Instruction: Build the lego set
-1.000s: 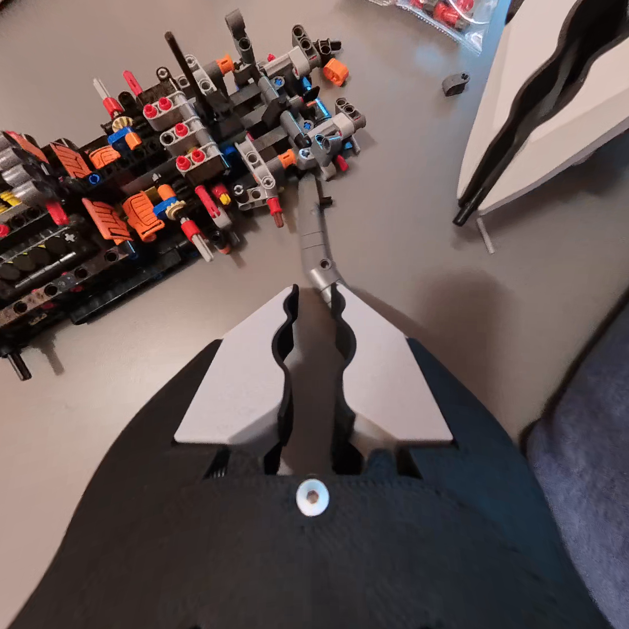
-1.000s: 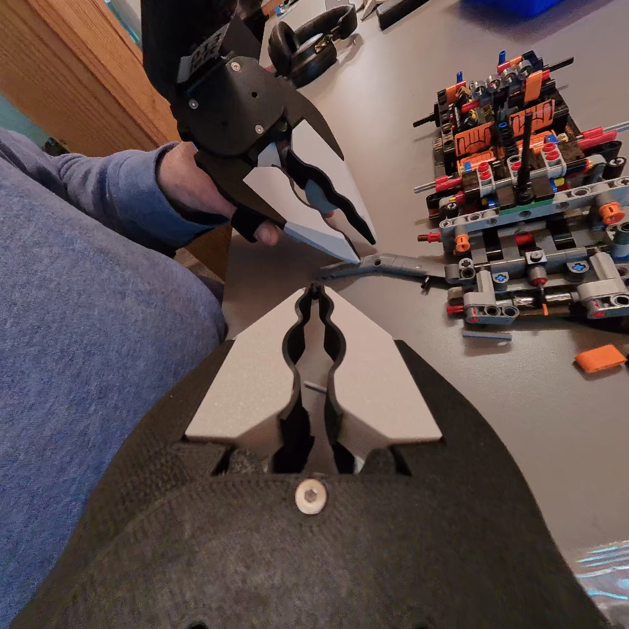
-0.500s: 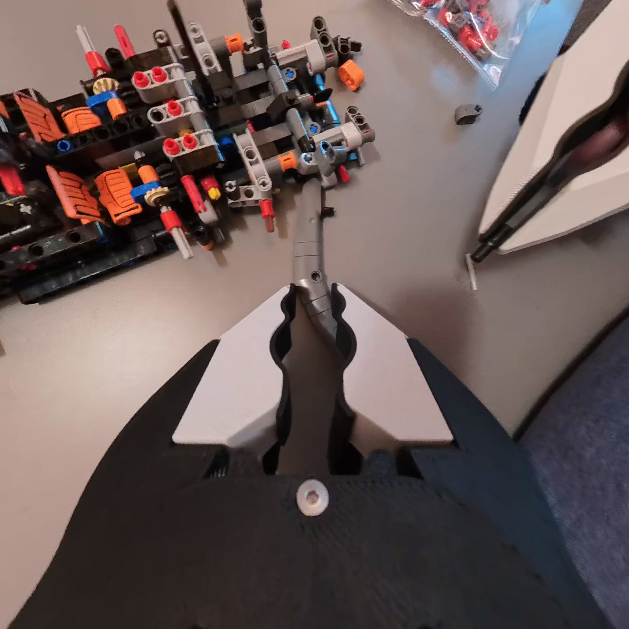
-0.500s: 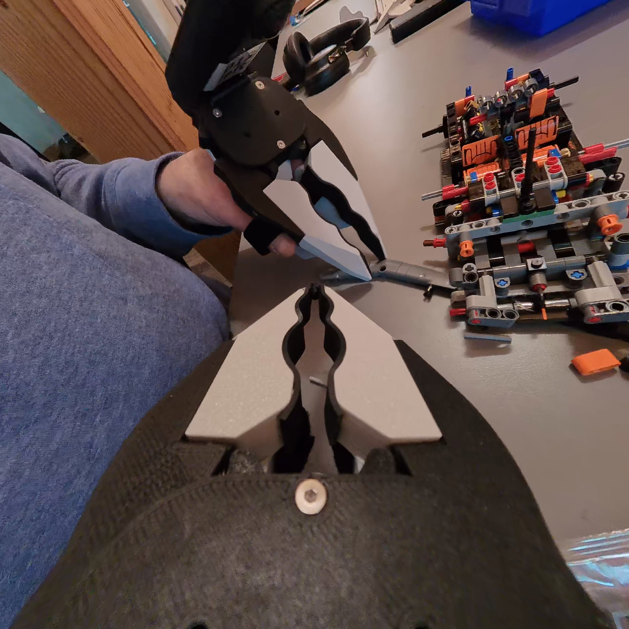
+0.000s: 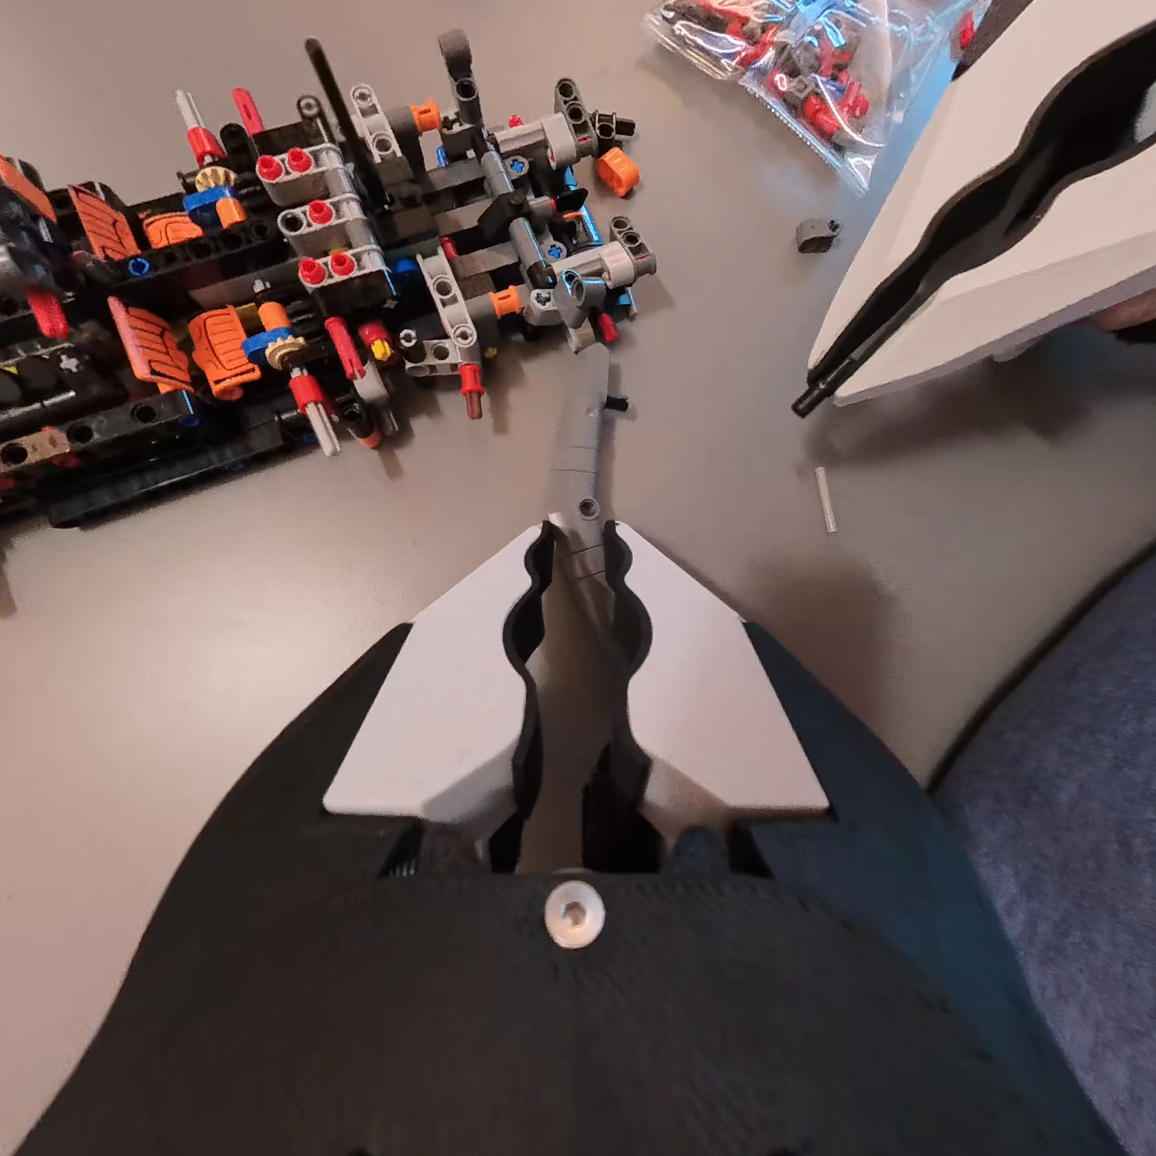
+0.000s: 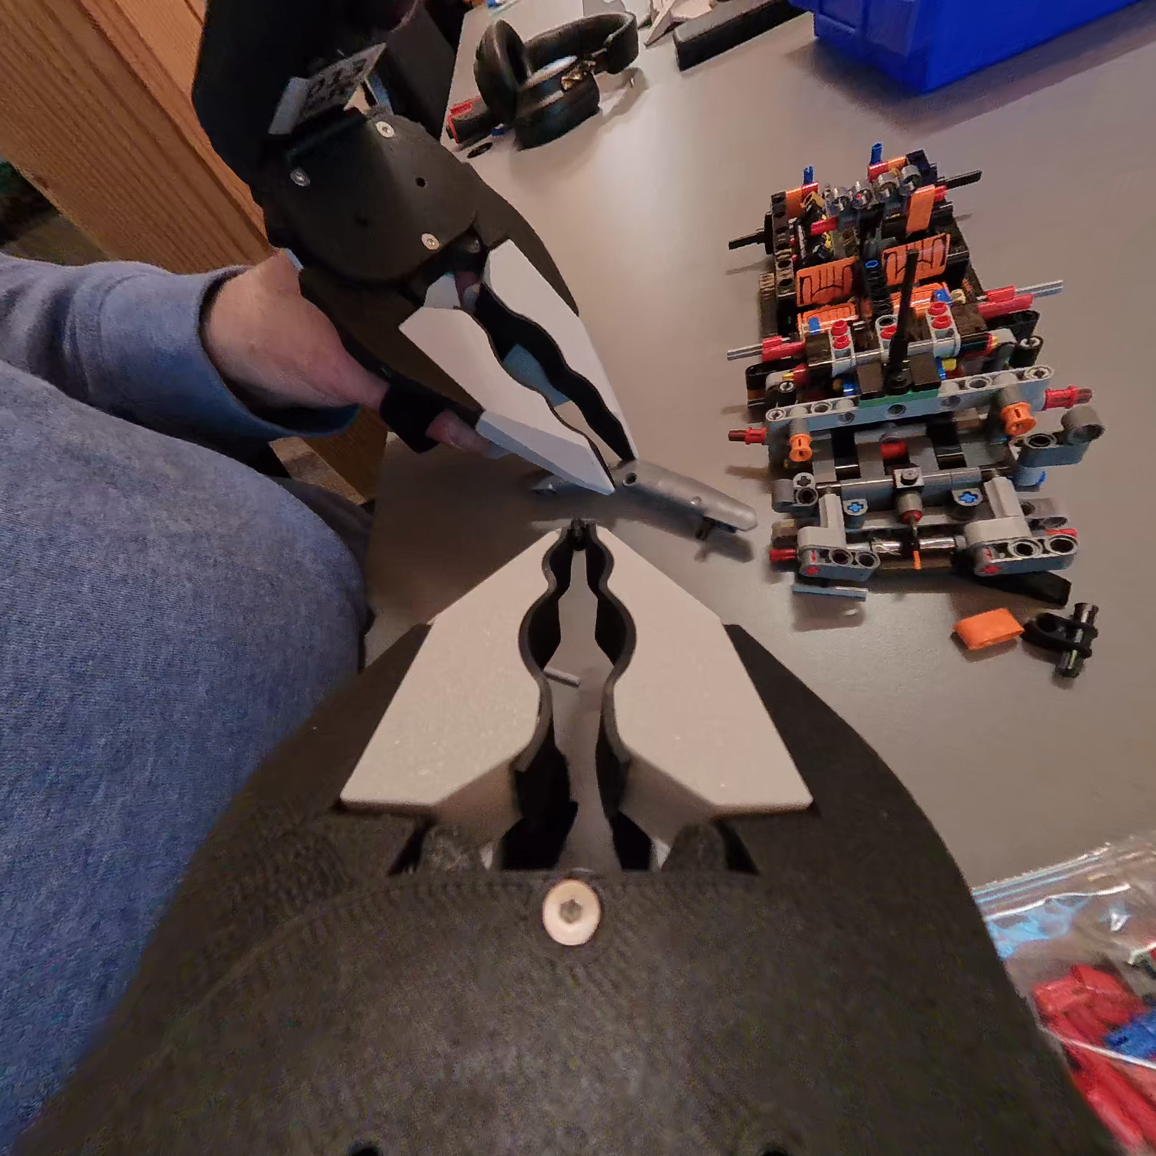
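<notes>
The partly built Lego model [image 5: 375, 250] lies on the grey table, black and grey with orange and red parts; it also shows in the right wrist view [image 6: 894, 400]. My left gripper [image 5: 578, 538] is shut on one end of a long curved grey piece [image 5: 578, 450]. The piece's far end reaches to the model's near corner. In the right wrist view the left gripper [image 6: 616, 469] holds this piece [image 6: 682, 497] low over the table. My right gripper [image 6: 578, 532] is shut on a small black pin [image 5: 810, 395], just right of the grey piece.
A clear bag of parts [image 5: 813, 81] lies at the right. Loose on the table are an orange piece [image 6: 988, 628], a black connector [image 6: 1069, 632], a dark grey piece [image 5: 816, 234] and a light grey axle [image 5: 826, 500]. Headphones [image 6: 550, 81] and a blue bin [image 6: 969, 37] lie behind. My blue-clad leg [image 6: 156, 625] is at the table edge. Left tips to right tips: about 8 centimetres. The black connector [image 6: 1069, 632] is about equally far from each gripper, around 15 centimetres. Seen from the left wrist view [image 5: 610, 116] as well.
My left gripper slid forward over the end of the grey curved piece and closed on it. The right gripper stayed shut on the pin and shifted slightly.
</notes>
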`<state>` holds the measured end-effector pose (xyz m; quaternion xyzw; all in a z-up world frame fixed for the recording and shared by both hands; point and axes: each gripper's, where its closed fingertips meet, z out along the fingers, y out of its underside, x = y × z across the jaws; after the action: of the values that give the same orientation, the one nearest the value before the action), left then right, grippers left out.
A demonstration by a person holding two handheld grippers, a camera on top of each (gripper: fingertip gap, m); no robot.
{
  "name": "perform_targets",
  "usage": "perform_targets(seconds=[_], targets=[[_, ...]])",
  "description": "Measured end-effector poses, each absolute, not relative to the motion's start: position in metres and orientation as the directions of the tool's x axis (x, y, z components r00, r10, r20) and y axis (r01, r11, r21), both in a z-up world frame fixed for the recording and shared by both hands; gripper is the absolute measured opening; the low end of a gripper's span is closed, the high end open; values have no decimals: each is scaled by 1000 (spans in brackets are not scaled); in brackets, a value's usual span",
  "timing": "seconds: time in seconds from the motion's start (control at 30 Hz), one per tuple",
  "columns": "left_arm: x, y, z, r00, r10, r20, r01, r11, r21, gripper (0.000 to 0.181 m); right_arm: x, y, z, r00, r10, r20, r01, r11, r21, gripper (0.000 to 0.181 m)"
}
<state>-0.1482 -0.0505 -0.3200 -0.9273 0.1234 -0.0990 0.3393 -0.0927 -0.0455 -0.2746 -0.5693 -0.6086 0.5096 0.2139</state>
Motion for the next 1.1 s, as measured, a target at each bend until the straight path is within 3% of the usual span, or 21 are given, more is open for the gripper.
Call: perform_targets(seconds=[0.03, 0.3, 0.4, 0.5, 0.57, 0.87, 0.97, 1.1], targets=[[-147, -52, -318, 946, -309, 93, -172, -726, -666, 14, -92, -45, -275, -257, 914, -314, 477, -162, -864, 1], [-137, -48, -296, 885, -418, -206, -417, -513, -750, 13, -90, -29, -292, -170, 935, -313, 530, -181, -828, 2], [-128, -44, -292, 883, -439, -168, -391, -487, -781, 13, -88, -23, -296, -140, 939, -313, 551, -189, -813, 2], [-128, -42, -304, 867, -457, -197, -439, -518, -734, 12, -85, -18, -304, -115, 944, -310, 581, -189, -792, 2], [-126, -39, -305, 858, -464, -220, -461, -507, -728, 0, -84, -16, -308, -99, 947, -305, 596, -189, -781, 2], [-131, -37, -297, 881, -461, -109, -379, -546, -748, 3, -84, -15, -313, -94, 955, -280, 618, -165, -769, 2], [-141, -39, -305, 875, -465, -136, -413, -569, -711, 0, -85, -16, -313, -98, 955, -278, 617, -162, -771, 2], [-132, -46, -310, 863, -498, -89, -411, -590, -695, 15, -84, -16, -312, -101, 955, -277, 615, -159, -772, 2]])
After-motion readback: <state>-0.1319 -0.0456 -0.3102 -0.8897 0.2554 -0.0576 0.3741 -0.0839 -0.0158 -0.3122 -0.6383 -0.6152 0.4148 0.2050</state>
